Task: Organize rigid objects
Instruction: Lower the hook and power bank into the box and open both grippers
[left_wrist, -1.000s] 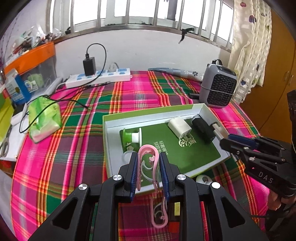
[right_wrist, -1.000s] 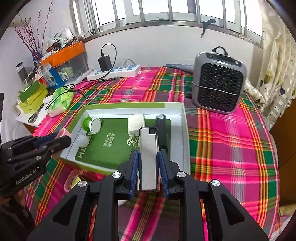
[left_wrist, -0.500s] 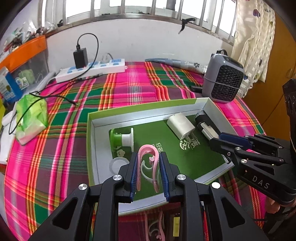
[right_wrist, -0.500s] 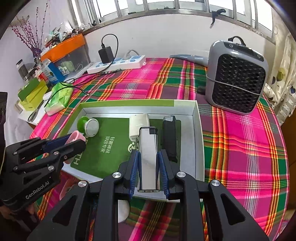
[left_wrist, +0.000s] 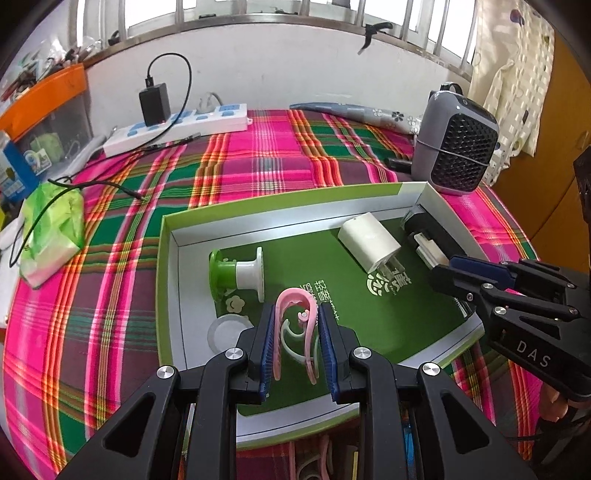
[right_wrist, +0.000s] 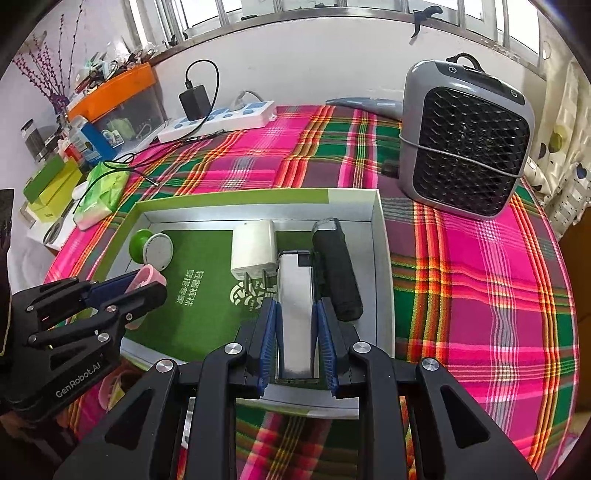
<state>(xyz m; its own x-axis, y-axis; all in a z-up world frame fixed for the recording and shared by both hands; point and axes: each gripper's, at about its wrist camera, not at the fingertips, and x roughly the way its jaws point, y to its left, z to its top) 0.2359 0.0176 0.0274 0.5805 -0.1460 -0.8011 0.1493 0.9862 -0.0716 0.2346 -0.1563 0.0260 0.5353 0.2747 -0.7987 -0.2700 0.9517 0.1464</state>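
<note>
A green-lined box (left_wrist: 280, 218) (right_wrist: 236, 195) lies on the plaid table. In it are a white charger plug (left_wrist: 369, 240) (right_wrist: 255, 247), a black bar (right_wrist: 336, 269) (left_wrist: 424, 229), a green-and-white knob (left_wrist: 236, 273) (right_wrist: 151, 247) and a white cap (left_wrist: 225, 332). My left gripper (left_wrist: 295, 339) is shut on a pink clip (left_wrist: 295, 317) and holds it over the box's near side. My right gripper (right_wrist: 295, 332) is shut on a silver lighter (right_wrist: 295, 295) and holds it over the box's right part, beside the black bar.
A grey fan heater (left_wrist: 458, 147) (right_wrist: 465, 144) stands beyond the box's far right corner. A white power strip with a black adapter (left_wrist: 173, 125) (right_wrist: 218, 118) lies at the back. A green tissue pack (left_wrist: 51, 229) lies left. More pink clips (left_wrist: 317, 461) lie under my left gripper.
Both grippers have moved forward over the box with their loads; the box now looks closer and larger. Both grips are unchanged.
</note>
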